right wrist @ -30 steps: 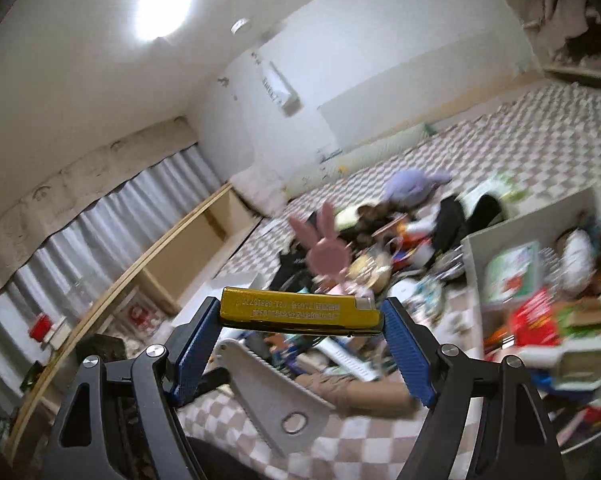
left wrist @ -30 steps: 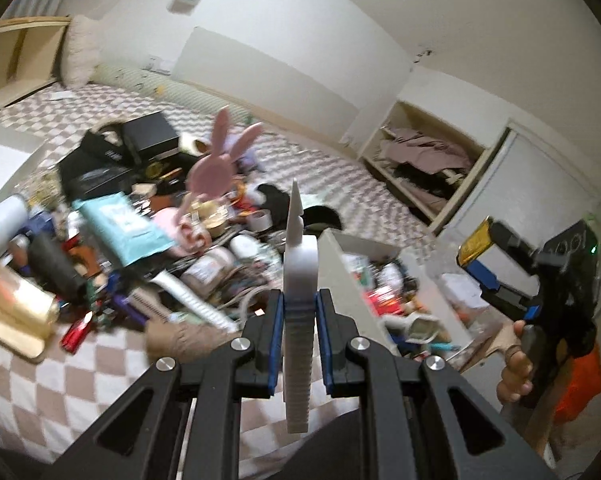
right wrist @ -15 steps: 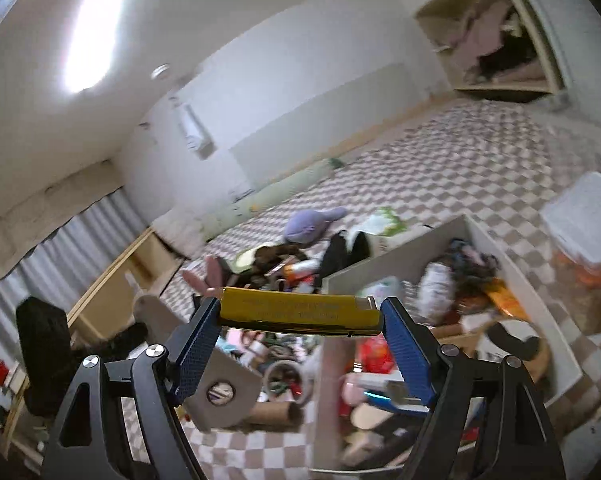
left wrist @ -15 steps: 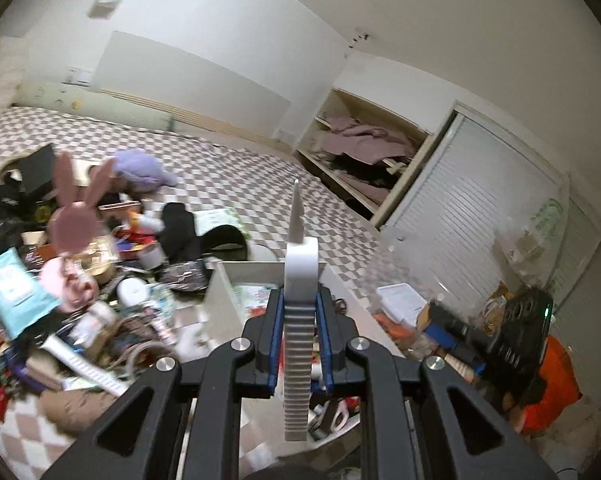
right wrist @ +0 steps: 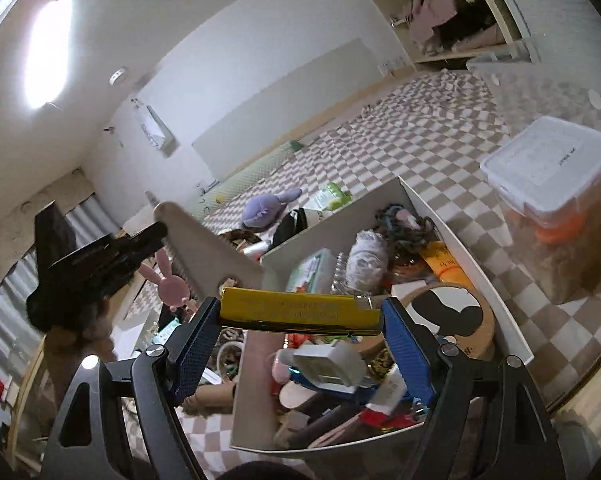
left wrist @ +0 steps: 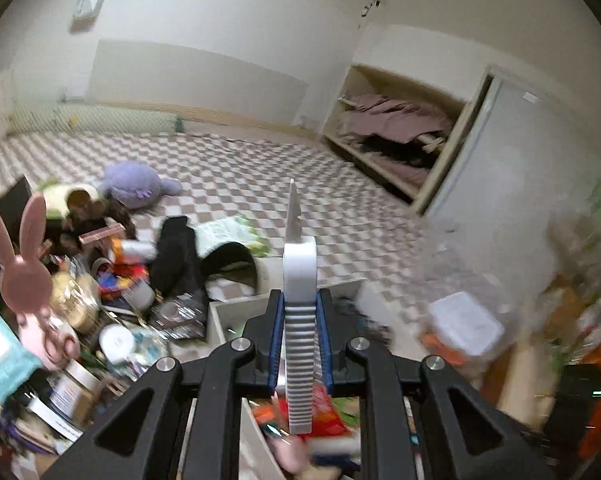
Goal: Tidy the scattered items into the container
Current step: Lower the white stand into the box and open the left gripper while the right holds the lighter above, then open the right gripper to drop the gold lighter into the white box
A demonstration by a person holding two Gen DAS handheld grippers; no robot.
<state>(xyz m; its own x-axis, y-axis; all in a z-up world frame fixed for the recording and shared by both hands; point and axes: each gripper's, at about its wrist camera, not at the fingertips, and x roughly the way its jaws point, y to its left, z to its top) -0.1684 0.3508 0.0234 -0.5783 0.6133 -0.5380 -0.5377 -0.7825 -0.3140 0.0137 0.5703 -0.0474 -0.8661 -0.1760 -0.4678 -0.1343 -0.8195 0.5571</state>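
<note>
The left gripper (left wrist: 299,328) is clamping a white comb-like tool (left wrist: 298,280) edge-on, its blue pads pinched tight against the ridged spine while the thin pointed tip is sticking up past the jaws. In the right wrist view that same white comb-like tool (right wrist: 210,250) is showing its broad toothed face, hanging just left of the container's far-left corner. The right gripper (right wrist: 300,344) is standing fairly wide, its blue pads pressing the two ends of a yellow lighter (right wrist: 300,312) held crosswise above the near-left part of the container. The white container (right wrist: 466,258) is sitting on the checkered floor (left wrist: 284,168), already crowded with a white crumpled bundle (right wrist: 366,258), an orange packet (right wrist: 444,264), a round wooden piece with a black shape (right wrist: 450,320) and a white-and-blue device (right wrist: 328,364); little bare room is showing inside. Left of the container's left wall, clutter is pressing close, with a pink rabbit figure (left wrist: 24,268) standing among it and a purple plush (left wrist: 134,184) lying beyond the container's far-left corner. Beyond the container's far edge the checkered floor is running open toward an open shelf of clothes (left wrist: 396,136). To the right of the container, just apart from its right wall, a lidded clear plastic box (right wrist: 556,184) is standing.
</note>
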